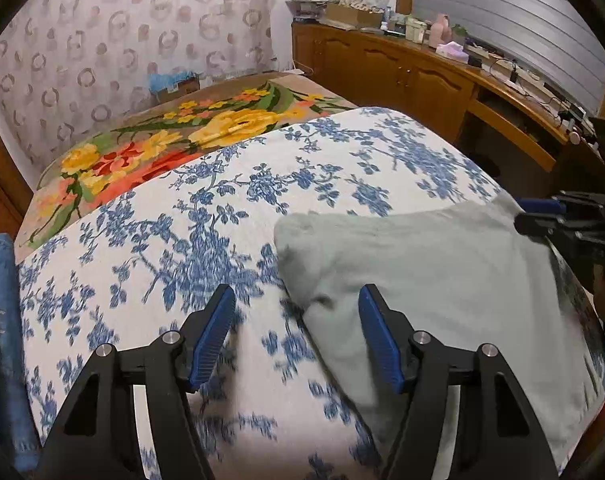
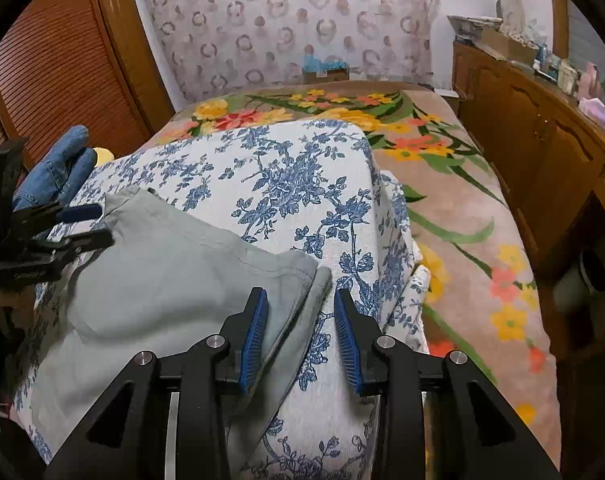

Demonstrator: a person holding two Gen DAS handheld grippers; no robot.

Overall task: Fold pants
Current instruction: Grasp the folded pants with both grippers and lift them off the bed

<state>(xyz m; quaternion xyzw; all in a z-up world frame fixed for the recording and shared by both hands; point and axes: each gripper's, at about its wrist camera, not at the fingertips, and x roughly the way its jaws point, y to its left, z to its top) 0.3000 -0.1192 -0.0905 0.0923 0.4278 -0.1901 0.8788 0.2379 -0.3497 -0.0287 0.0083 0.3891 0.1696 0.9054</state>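
While folded pants [image 2: 170, 280] lie (grey), both hand-held grippers gape.

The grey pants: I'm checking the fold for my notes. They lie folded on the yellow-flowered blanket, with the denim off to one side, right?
Not quite. The grey pants lie folded on the blue-and-white floral cloth, not the yellow-flowered blanket, which lies under and beyond it. The right wrist view shows this. The denim is indeed off to one side.
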